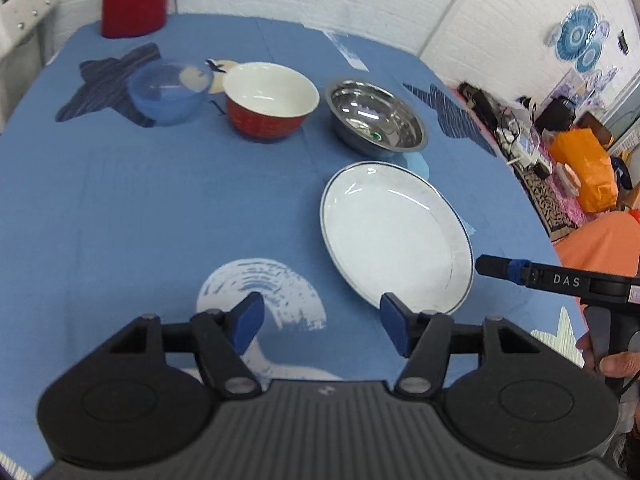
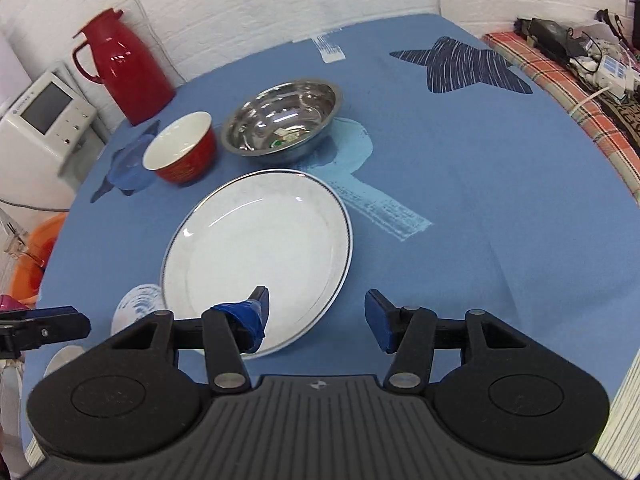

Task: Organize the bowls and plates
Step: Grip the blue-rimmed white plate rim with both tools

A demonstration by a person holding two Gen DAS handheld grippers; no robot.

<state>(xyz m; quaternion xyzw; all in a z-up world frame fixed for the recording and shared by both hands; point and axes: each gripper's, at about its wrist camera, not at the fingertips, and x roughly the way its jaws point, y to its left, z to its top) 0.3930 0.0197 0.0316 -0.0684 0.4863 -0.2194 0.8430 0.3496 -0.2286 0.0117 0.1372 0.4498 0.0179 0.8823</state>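
Nearest the lens, the left gripper hangs released over the blue tablecloth, gripping nothing. At its 1 o'clock lies the white plate. Beyond sit the steel bowl, red bowl and a possibly plastic blue bowl. The right gripper also gapes empty, its left finger above the plate's rim.

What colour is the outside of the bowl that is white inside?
Red, with a faint light pattern; the red bowl shows it best in the right wrist view.
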